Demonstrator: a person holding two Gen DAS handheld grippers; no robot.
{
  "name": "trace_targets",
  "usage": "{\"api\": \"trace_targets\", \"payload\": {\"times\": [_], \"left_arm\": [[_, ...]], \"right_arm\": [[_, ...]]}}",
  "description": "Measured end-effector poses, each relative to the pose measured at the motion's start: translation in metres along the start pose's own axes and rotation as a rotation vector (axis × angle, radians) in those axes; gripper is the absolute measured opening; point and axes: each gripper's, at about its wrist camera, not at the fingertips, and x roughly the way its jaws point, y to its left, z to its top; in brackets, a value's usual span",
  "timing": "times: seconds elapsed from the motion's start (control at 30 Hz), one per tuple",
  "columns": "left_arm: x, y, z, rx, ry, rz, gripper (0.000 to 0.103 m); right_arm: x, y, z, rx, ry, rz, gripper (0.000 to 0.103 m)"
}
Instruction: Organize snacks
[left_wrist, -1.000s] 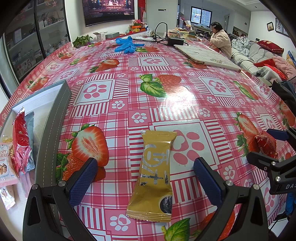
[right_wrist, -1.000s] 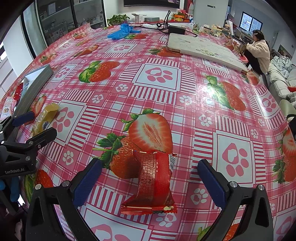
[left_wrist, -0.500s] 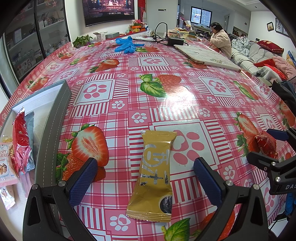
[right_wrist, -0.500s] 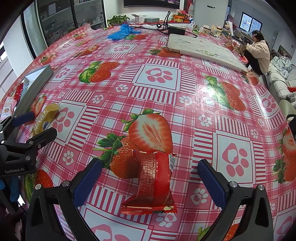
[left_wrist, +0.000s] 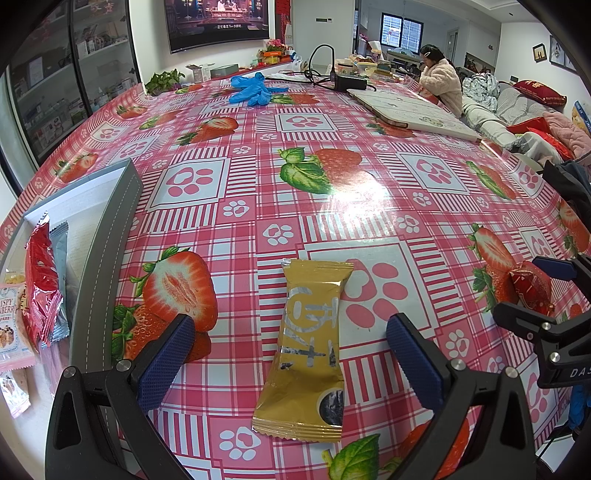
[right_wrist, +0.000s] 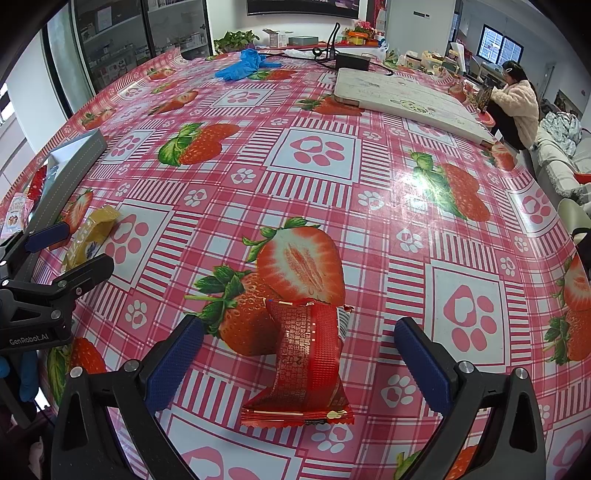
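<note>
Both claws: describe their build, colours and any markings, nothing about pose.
Each claw, left claw and right claw, has two black angular plastic arms with silver screws, tipped by dark blue textured pads. Seen from the opposite camera, the left body reads "GenRobot.AI" in white; the right shows the letters "DAS", cut off by the frame edge. No cables or sleeves show.

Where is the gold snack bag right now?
The gold snack bag lies flat on the strawberry tablecloth, between the open left claw's two fingers in the left view, with the grey box to its left.
</note>
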Motion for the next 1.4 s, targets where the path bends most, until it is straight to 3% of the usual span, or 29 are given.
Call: {"api": "trace_targets", "payload": {"times": [0.67, 0.9, 1.0, 1.07, 1.1, 1.13, 1.17, 1.2, 1.23, 1.4], "left_arm": [[0.001, 0.0, 0.002, 0.007, 0.017, 0.001, 0.103], [0.011, -0.001, 0.022, 0.025, 0.158, 0.0, 0.103], [0.012, -0.002, 0.023, 0.03, 0.175, -0.007, 0.1], [0.009, -0.005, 0.021, 0.044, 0.171, -0.02, 0.088], [0.006, -0.009, 0.021, 0.062, 0.167, -0.033, 0.083], [0.003, -0.013, 0.021, 0.077, 0.164, -0.043, 0.071], [0.001, -0.016, 0.021, 0.09, 0.161, -0.05, 0.054], [-0.002, -0.02, 0.021, 0.107, 0.16, -0.059, 0.045], [-0.003, -0.022, 0.021, 0.112, 0.159, -0.065, 0.027], [-0.012, -0.017, 0.018, 0.058, 0.169, -0.119, 0.024]], "right_arm": [[0.0, 0.0, 0.003, -0.002, 0.021, 0.0, 0.103], [0.007, -0.001, 0.015, -0.003, 0.116, 0.008, 0.103], [0.01, -0.001, 0.019, 0.0, 0.145, 0.005, 0.103], [0.01, -0.001, 0.02, 0.0, 0.144, 0.002, 0.097], [0.008, 0.0, 0.021, -0.001, 0.134, 0.003, 0.088], [0.006, 0.0, 0.021, -0.001, 0.126, 0.002, 0.082], [0.004, 0.0, 0.021, 0.0, 0.12, 0.0, 0.066], [0.001, -0.001, 0.022, 0.005, 0.112, -0.001, 0.047], [-0.002, -0.002, 0.021, 0.01, 0.107, -0.002, 0.043], [-0.01, -0.012, 0.011, 0.078, 0.1, 0.051, 0.037]]}}
